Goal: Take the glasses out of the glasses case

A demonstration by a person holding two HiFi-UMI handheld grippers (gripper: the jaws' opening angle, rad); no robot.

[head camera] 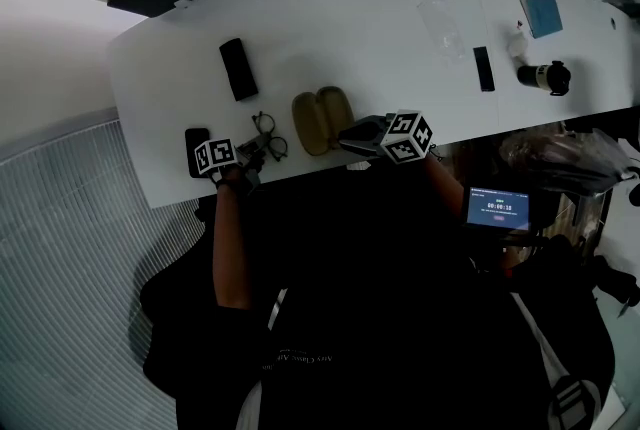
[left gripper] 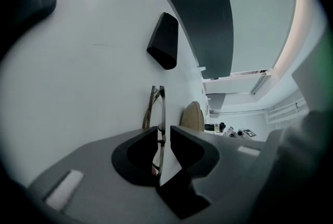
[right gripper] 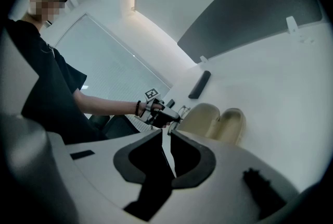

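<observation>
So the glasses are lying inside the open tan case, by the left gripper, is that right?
Not quite: the glasses lie on the table beside the open tan case, by the left gripper; the head view shows it.

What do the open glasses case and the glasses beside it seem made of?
Glasses case: tan, matte, maybe leatherette over a hard shell, as both halves keep a domed shape.
Glasses: thin dark frame, metal or plastic; too small to tell.
</observation>
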